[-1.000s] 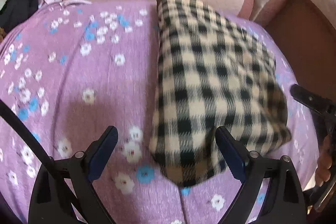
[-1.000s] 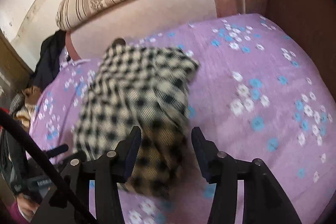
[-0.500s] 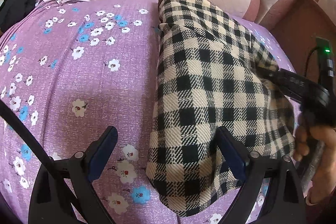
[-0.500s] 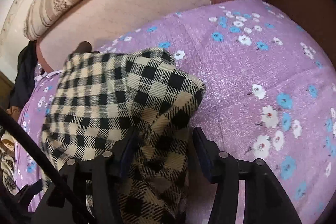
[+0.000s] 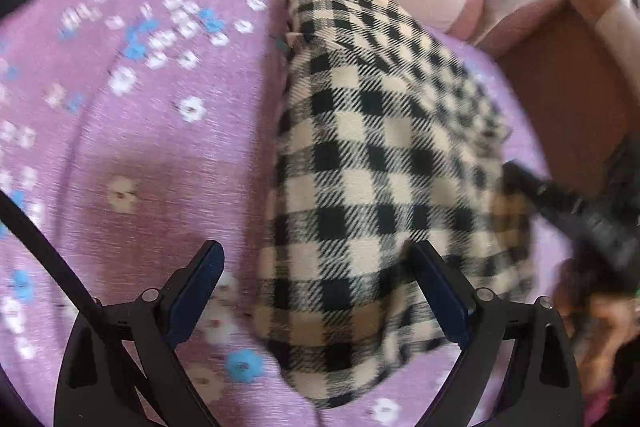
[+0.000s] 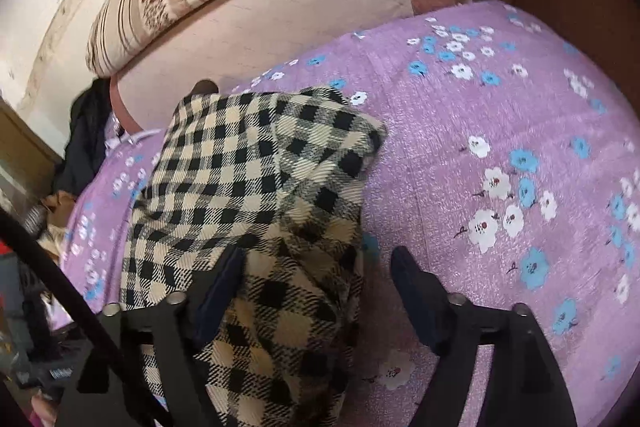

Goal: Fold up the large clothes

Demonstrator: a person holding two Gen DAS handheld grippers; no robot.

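Checked garment [image 6: 256, 187] lies released between right tongs [image 6: 316, 291], just spread; left tongs [image 5: 316, 283] gape.

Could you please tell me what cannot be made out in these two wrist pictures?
- Checked garment: near end hidden under the right gripper, right wrist view.
- Right gripper in the left wrist view: motion-blurred, jaws unreadable.
- Dark item beyond the purple cover: too small and edge-distorted to identify.

We see a sofa seat covered by a purple sheet [image 6: 460, 155] printed with white and blue flowers. On it lies a folded black-and-cream checked garment [image 5: 380, 163], its far end close to the pink backrest [image 6: 300, 27]. A dark piece of clothing [image 6: 86, 139] sits at the sheet's far left edge.
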